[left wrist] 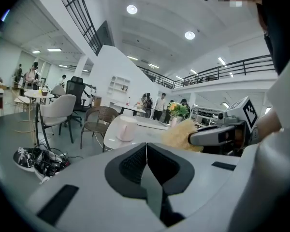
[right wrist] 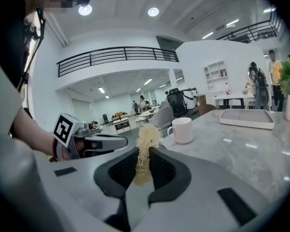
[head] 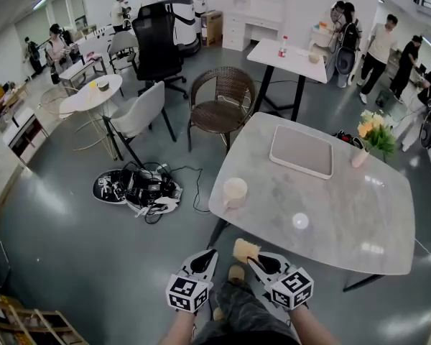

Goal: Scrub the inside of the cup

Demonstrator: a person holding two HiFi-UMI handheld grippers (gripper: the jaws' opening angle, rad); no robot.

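A pale grey, marble-look bench (head: pixel 330 214) with rounded corners stands on a glossy grey floor (head: pixel 72 236) in a large open hall. A white ceramic cup (head: pixel 235 191) sits near the bench's left edge, and a flat grey rectangular tray (head: pixel 302 151) lies farther back. A brown wicker chair (head: pixel 219 99) stands beyond. The left gripper (head: pixel 210 254) has its fingers pressed together with nothing between them. The right gripper (head: pixel 255 263) fingers clamp a yellow fibrous sponge (head: pixel 246 249), just short of the bench's near edge and apart from the cup.

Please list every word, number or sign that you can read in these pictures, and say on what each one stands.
No text is readable.
Left gripper and right gripper, marker cubes: black-and-white square patterns, no letters.
Bottle on the far white table: label too small to read.
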